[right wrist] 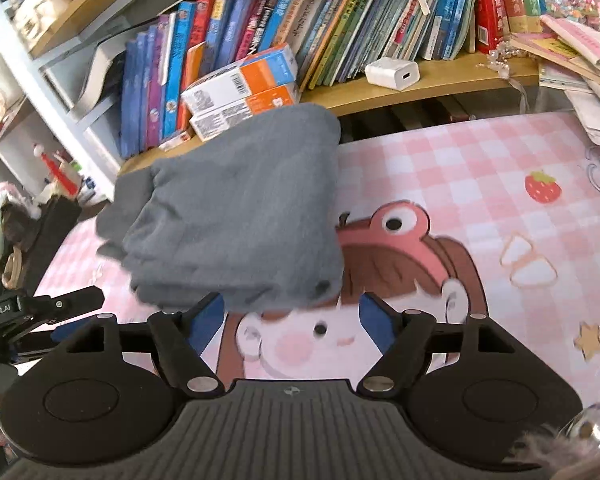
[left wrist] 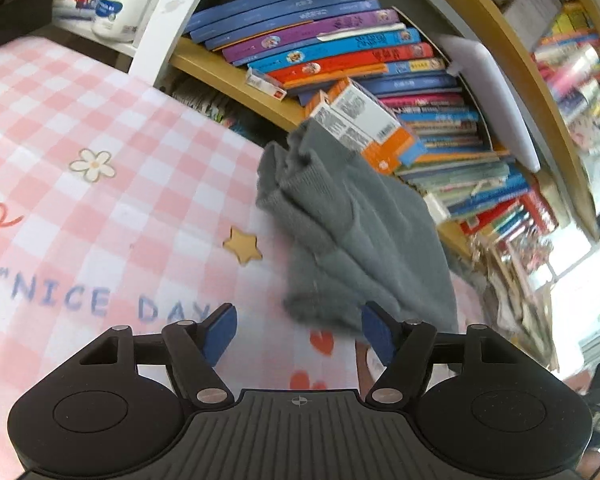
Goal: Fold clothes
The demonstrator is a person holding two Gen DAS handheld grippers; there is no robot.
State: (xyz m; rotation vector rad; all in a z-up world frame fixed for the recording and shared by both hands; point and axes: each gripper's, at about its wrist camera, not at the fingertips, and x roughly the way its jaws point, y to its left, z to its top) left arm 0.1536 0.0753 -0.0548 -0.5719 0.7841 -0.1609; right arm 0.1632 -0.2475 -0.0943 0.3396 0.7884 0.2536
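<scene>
A grey knitted garment (left wrist: 352, 236) lies folded in a thick stack on the pink checked table mat (left wrist: 80, 128), against the bookshelf. My left gripper (left wrist: 298, 336) is open and empty, its blue pads just short of the stack's near edge. In the right wrist view the same folded garment (right wrist: 236, 216) lies ahead of my right gripper (right wrist: 292, 320), which is open and empty, its fingertips at the stack's near edge. The left gripper (right wrist: 56, 312) shows at the left edge of that view.
A wooden bookshelf (right wrist: 420, 84) full of books runs along the back of the table. Orange and white boxes (right wrist: 240, 84) rest right behind the garment. A white charger (right wrist: 392, 74) sits on the shelf. Papers (right wrist: 580, 68) pile up at the right.
</scene>
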